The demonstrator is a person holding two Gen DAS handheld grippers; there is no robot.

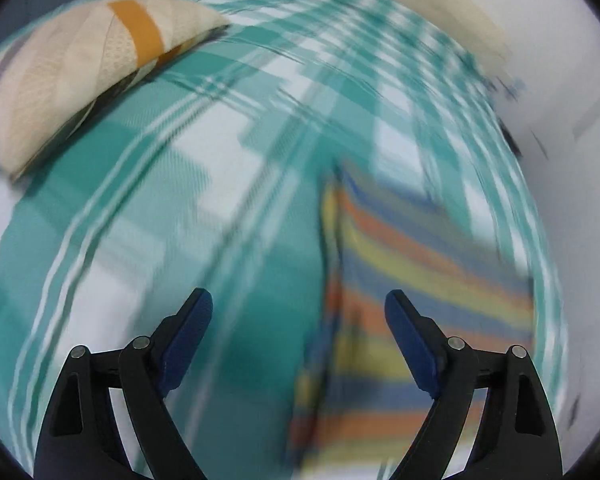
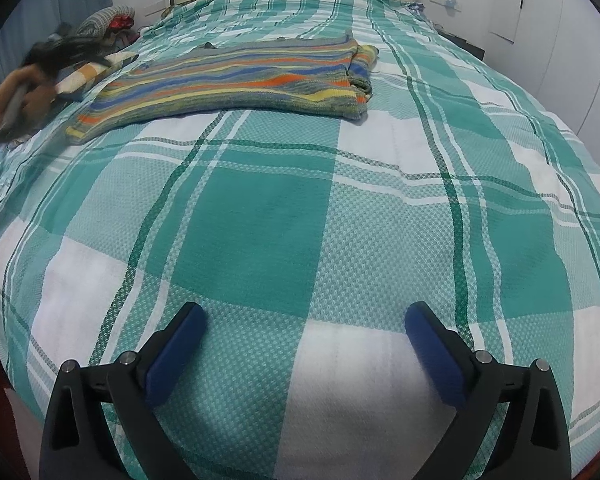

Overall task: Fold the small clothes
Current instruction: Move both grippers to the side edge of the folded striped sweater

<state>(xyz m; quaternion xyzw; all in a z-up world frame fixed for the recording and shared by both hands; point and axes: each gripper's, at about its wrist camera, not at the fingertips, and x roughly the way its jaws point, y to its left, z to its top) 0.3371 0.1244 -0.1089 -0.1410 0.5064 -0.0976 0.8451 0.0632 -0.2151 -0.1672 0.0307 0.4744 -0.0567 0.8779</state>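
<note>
We hold the left gripper [image 1: 299, 308] with its two blue-padded fingers [image 1: 190, 336] standing wide apart, and nothing sits between them. It grips no cloth and touches nothing that we can see; beneath it lies the green and white checked bedspread [image 1: 148, 216]. The left wrist view is smeared with motion blur, so fine detail is lost. Just ahead and to the right of this gripper lies the striped knit garment [image 1: 400, 280], its bands of orange, yellow and blue running under the right-hand finger in the picture; whether that finger brushes it we cannot tell. At the upper left rests a folded beige cloth with an orange stripe [image 1: 100, 60].

Our right gripper [image 2: 306, 318] is also spread wide and empty, its blue pads [image 2: 434, 354] hanging over bare bedspread [image 2: 260, 220] near the foot of the bed. From here the striped knit garment [image 2: 236, 80] lies flat farther up the bed, well apart from this gripper, one sleeve bunched at its right edge. At the far left a hand [image 2: 16, 96] holds the blurred left gripper [image 2: 66, 54] beside the garment's left end.
</note>
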